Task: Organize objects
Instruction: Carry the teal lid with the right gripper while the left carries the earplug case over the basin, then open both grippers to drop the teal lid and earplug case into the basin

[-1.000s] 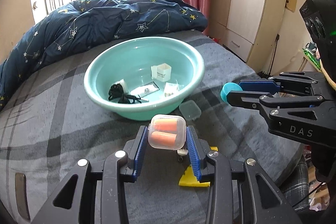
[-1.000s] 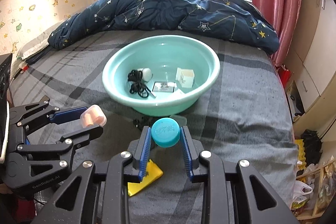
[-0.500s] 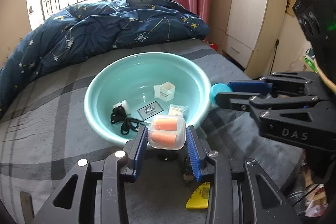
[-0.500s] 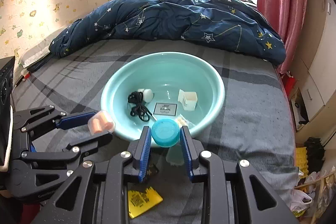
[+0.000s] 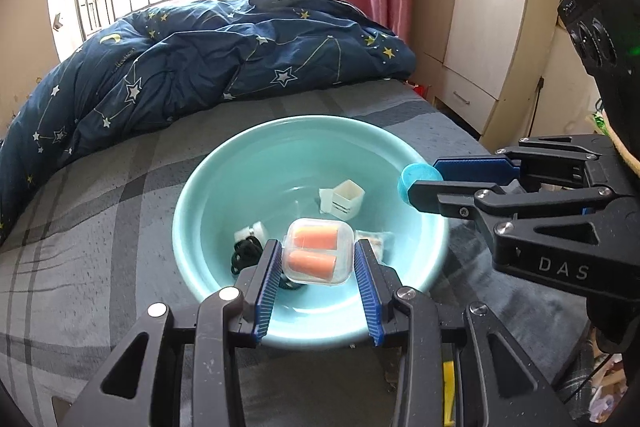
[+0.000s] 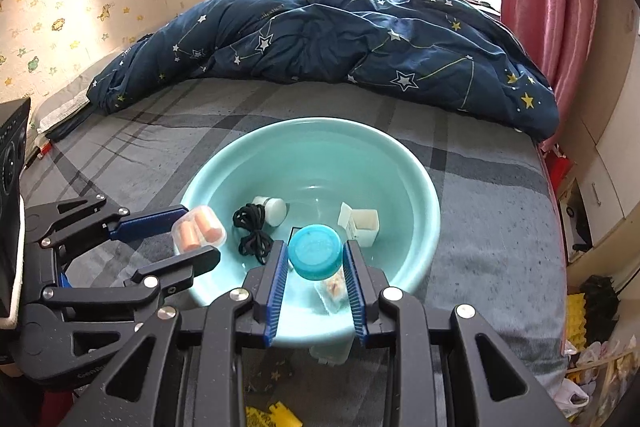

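Both grippers shown above the teal basin (image 5: 224,163), which is taken as landmark. The left gripper (image 5: 316,259) is closed on a clear earplug case (image 5: 318,251) with two orange plugs; the right gripper (image 6: 316,259) is clamped on a blue round lid (image 6: 316,251). A second earlier both loads were held short of the basin's near rim, over the grey blanket (image 6: 480,187) — they are now carried over its interior. Inside the basin are seen a black cord (image 6: 250,227), a small white box (image 6: 360,223) and a sachet. Release into the basin is judged to be the next step; neither item has yet been dropped.
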A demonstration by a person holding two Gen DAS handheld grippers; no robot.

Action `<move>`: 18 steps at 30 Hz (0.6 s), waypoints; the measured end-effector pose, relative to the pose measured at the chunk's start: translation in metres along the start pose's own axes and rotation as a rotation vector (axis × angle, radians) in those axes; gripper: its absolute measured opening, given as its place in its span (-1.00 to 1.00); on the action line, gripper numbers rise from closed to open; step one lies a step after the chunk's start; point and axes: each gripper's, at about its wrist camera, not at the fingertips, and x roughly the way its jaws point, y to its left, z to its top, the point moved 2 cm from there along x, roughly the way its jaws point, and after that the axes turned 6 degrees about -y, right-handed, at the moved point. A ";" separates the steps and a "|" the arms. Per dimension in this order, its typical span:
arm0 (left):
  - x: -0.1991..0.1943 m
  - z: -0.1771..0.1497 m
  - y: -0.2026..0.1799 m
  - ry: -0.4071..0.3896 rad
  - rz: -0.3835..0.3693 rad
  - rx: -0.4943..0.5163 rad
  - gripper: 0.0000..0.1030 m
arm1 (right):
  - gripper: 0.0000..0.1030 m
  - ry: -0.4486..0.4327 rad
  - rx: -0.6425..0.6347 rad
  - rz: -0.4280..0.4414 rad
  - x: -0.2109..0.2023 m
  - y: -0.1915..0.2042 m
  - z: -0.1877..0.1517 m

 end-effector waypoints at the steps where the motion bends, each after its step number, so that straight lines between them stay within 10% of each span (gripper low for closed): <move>1: 0.003 0.001 0.001 0.003 0.000 0.000 -0.21 | -0.41 0.003 0.000 0.000 0.005 0.000 0.002; 18: 0.067 0.001 0.028 0.059 0.004 -0.016 -0.21 | -0.41 0.087 0.033 0.017 0.079 -0.014 0.016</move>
